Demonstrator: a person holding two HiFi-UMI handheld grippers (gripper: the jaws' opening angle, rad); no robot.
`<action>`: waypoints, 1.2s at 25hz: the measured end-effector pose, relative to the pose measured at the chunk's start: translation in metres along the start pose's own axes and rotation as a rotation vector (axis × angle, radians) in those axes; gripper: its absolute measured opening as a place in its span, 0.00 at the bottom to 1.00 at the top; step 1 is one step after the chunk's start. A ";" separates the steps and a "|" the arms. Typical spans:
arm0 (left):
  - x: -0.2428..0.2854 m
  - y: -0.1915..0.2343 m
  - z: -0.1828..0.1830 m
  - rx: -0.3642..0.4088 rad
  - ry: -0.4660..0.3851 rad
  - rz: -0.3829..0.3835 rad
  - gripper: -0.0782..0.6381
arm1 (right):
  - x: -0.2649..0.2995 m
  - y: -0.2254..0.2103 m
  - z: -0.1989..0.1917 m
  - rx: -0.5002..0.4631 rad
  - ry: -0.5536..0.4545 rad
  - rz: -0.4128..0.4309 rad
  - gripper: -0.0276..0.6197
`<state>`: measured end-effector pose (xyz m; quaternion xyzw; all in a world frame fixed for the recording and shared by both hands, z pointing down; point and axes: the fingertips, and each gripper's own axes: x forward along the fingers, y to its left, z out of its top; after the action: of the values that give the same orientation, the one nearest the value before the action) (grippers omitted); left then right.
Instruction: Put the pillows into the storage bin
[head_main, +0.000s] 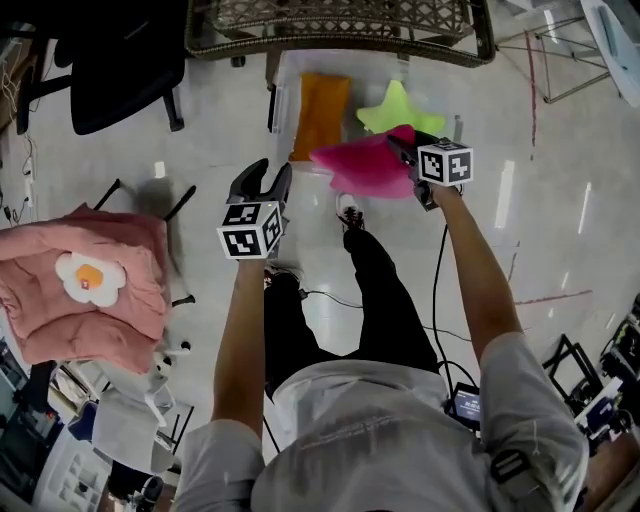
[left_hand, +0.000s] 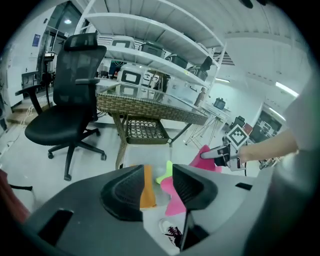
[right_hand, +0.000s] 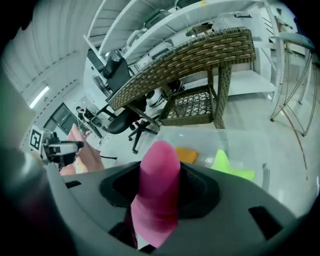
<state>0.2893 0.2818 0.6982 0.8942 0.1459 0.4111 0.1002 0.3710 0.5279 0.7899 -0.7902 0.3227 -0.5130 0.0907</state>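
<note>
A clear storage bin (head_main: 284, 78) stands on the floor in front of a wicker table. An orange pillow (head_main: 322, 110) and a lime star pillow (head_main: 396, 108) lie inside it. My right gripper (head_main: 400, 148) is shut on a magenta pillow (head_main: 365, 165), which hangs over the bin's near edge. In the right gripper view the magenta pillow (right_hand: 157, 190) fills the gap between the jaws. My left gripper (head_main: 272, 178) is held to the left of the bin, open, with nothing between its jaws. A pink pillow with a flower (head_main: 90, 285) lies on a chair at the left.
The wicker table (head_main: 340, 25) overhangs the far side of the bin. A black office chair (head_main: 120, 60) stands at the back left. The person's legs and a shoe (head_main: 348, 210) are just before the bin. Cables run across the floor.
</note>
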 end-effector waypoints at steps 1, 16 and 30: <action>0.005 0.001 -0.004 0.000 0.009 0.003 0.38 | 0.007 -0.009 0.008 0.014 -0.018 -0.014 0.40; 0.026 0.015 0.004 -0.037 0.028 0.043 0.38 | 0.016 -0.058 0.065 0.071 -0.090 -0.151 0.55; -0.127 0.082 0.058 -0.096 -0.154 0.191 0.38 | -0.019 0.165 0.149 -0.359 -0.151 0.009 0.55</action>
<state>0.2698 0.1578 0.5953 0.9271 0.0320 0.3556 0.1141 0.4265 0.3837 0.6289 -0.8284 0.4049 -0.3861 -0.0255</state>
